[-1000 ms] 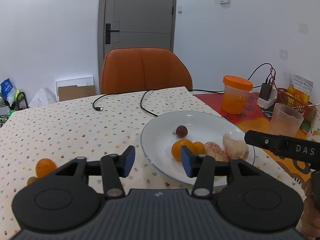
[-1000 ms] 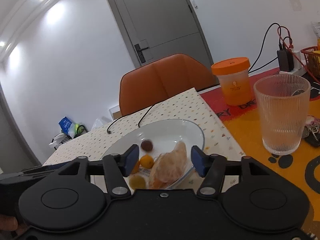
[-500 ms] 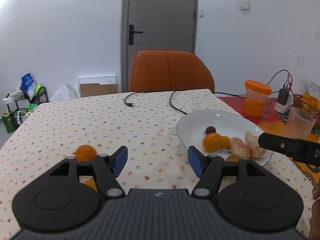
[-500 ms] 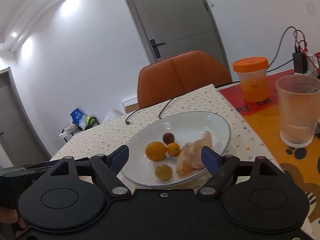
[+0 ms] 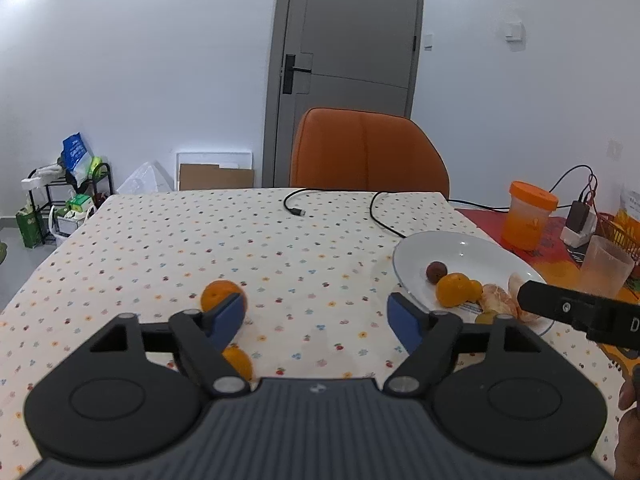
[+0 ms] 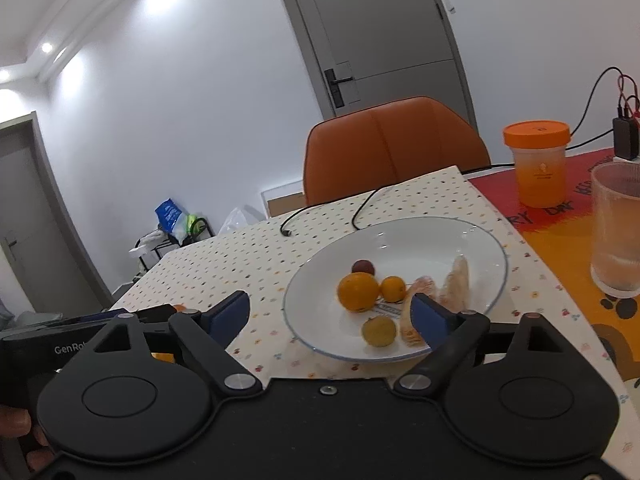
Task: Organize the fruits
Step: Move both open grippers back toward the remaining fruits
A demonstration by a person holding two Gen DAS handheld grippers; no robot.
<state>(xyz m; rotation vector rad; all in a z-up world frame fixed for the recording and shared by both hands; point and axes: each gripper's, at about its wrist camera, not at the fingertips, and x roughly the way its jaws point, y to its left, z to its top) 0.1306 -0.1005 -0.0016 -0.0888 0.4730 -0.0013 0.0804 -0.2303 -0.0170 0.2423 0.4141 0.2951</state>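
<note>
I find my left claw point(image 5: 316, 318) with its jaws apart; they have just been opening, and nothing sits between the blue pads, only the spotted cloth of the tabletop point(image 5: 200, 248). Just behind the left pad lies a loose mandarin point(image 5: 218, 294), and a second small orange fruit point(image 5: 239, 361) lies nearer, partly hidden by the finger linkage; both rest on the cloth, well apart from the plate. Further right, the white plate point(image 6: 472, 240) carries a dark round fruit point(image 6: 363, 267), a mandarin point(image 6: 358, 292), a smaller orange fruit point(image 6: 393, 288), a yellowish small fruit point(image 6: 379, 331) and peeled citrus pieces point(image 6: 454, 282). My right claw point(image 6: 332, 316) hangs at the near rim of that plate, jaws wide and likewise just been opening, gripping nothing; its right pad overlaps the peeled pieces in view, and I cannot tell whether it touches them. At far right stand an orange-lidded jar point(image 6: 538, 164) and a ribbed glass point(image 6: 618, 228).
</note>
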